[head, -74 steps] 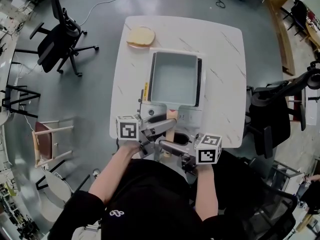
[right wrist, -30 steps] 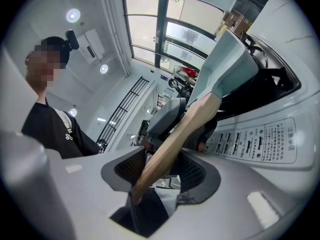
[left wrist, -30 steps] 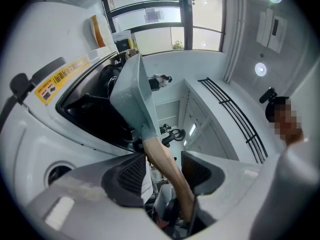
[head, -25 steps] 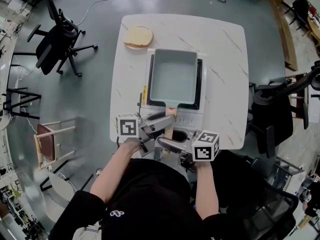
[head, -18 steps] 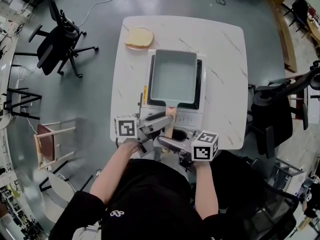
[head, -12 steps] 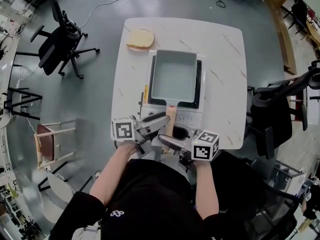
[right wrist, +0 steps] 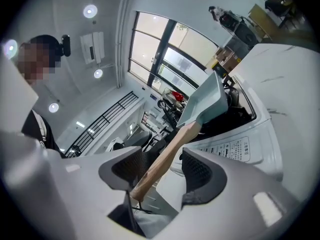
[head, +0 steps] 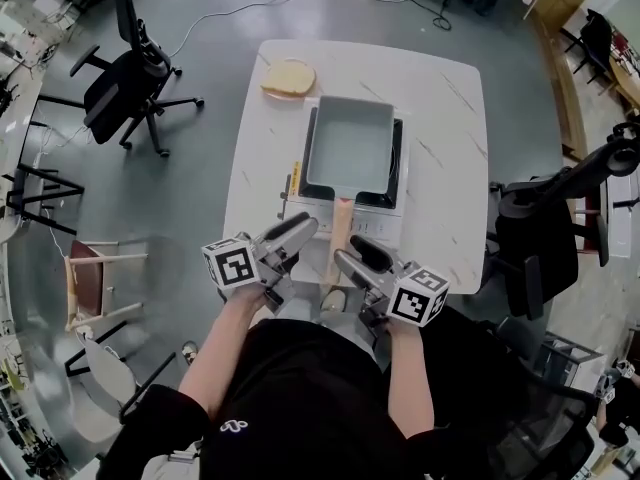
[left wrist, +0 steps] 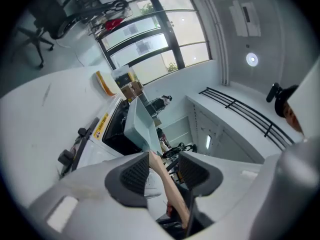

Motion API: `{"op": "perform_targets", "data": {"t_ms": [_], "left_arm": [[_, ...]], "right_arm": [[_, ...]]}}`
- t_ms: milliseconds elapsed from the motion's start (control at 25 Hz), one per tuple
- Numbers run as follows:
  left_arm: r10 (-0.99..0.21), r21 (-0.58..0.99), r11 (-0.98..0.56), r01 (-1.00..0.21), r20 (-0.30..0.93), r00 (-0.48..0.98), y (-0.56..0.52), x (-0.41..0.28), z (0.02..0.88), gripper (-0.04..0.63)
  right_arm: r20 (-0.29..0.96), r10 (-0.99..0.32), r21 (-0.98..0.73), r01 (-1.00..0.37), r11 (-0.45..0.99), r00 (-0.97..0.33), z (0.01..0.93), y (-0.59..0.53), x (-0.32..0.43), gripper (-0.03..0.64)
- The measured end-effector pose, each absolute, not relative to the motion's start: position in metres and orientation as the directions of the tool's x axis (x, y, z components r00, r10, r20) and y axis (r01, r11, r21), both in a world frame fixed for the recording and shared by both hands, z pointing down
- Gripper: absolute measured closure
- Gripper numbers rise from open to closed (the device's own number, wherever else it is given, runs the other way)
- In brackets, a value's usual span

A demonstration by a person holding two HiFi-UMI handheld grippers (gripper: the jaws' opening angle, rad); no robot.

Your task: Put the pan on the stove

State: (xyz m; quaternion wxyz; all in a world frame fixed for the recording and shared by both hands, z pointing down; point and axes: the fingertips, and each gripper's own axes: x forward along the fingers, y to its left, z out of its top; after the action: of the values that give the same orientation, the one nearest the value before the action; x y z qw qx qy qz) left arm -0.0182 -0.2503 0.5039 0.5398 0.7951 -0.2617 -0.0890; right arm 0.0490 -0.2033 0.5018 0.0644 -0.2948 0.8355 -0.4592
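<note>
Wooden and likely stiff, the handle (head: 340,230) best carries the rigid pan (head: 350,148); left gripper (head: 300,228) and right gripper (head: 355,250) are closing around it, not yet clamped.

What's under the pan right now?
The pan sits on the stove, which stands on the white table. A black rim of cooktop shows around it; the surface directly beneath is covered.

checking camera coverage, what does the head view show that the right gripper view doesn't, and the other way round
Only the head view: the bread slice on the table, and a wooden chair on the floor. Only the right gripper view: windows, ceiling lights and the printed label on the stove. Both: the pan on the stove, with its wooden handle.
</note>
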Motion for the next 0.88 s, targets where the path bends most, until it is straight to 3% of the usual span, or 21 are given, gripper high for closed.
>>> {"op": "perform_targets", "data": {"t_ms": [240, 360, 600, 720, 880], "left_arm": [[-0.547, 0.819, -0.383, -0.427, 0.171, 0.819, -0.237, -0.018, 0.493, 0.433], [-0.575, 0.779, -0.419, -0.466, 0.170, 0.800, -0.232, -0.018, 0.483, 0.487], [-0.615, 0.675, -0.485, -0.557, 0.189, 0.765, -0.221, -0.021, 0.461, 0.521], [-0.652, 0.591, -0.511, -0.624, 0.206, 0.730, -0.216, -0.024, 0.450, 0.597], [-0.685, 0.510, -0.537, -0.672, 0.202, 0.700, -0.209, -0.021, 0.437, 0.595]], "right_arm": [[0.172, -0.627, -0.738, -0.521, 0.429, -0.760, 0.490, -0.197, 0.060, 0.504], [0.167, -0.655, -0.704, -0.555, 0.444, -0.737, 0.481, -0.194, 0.063, 0.542], [0.179, -0.713, -0.625, -0.638, 0.450, -0.678, 0.465, -0.187, 0.068, 0.627], [0.172, -0.739, -0.592, -0.668, 0.451, -0.651, 0.455, -0.183, 0.071, 0.627], [0.182, -0.778, -0.522, -0.730, 0.441, -0.601, 0.444, -0.177, 0.076, 0.627]]}}
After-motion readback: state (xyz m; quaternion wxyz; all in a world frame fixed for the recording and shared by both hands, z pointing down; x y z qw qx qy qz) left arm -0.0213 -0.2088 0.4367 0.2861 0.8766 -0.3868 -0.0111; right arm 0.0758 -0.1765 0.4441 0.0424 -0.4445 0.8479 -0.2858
